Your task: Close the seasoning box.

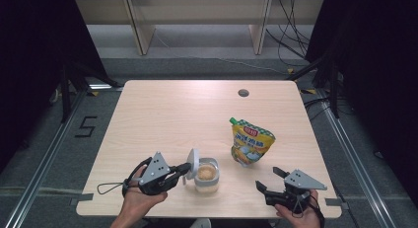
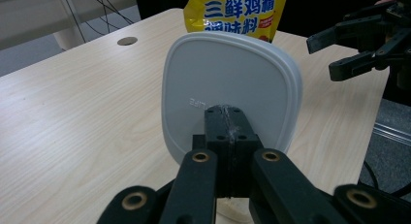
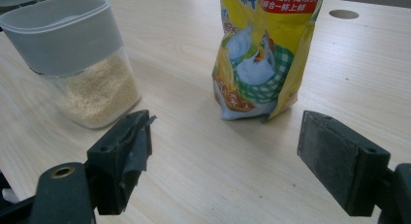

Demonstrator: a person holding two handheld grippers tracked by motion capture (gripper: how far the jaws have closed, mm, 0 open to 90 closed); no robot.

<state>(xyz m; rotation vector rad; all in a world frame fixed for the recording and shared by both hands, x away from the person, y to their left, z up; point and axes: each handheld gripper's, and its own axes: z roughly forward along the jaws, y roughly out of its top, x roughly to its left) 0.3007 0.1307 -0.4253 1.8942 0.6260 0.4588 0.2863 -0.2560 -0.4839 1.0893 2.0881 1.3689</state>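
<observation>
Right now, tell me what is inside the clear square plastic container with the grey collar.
The clear container with the grey collar holds pale, fine granules, filling the clear lower part. Its pale grey lid is off, pinched on edge in the left gripper. The collar hides the exact fill line.

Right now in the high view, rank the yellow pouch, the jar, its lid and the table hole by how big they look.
1. yellow pouch
2. jar
3. lid, seen edge-on, so unsure
4. table hole

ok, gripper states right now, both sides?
left gripper: shut on the grey lid, held upright beside the open jar.
right gripper: open, fingers wide apart, nothing held; the yellow pouch stands ahead.
</observation>
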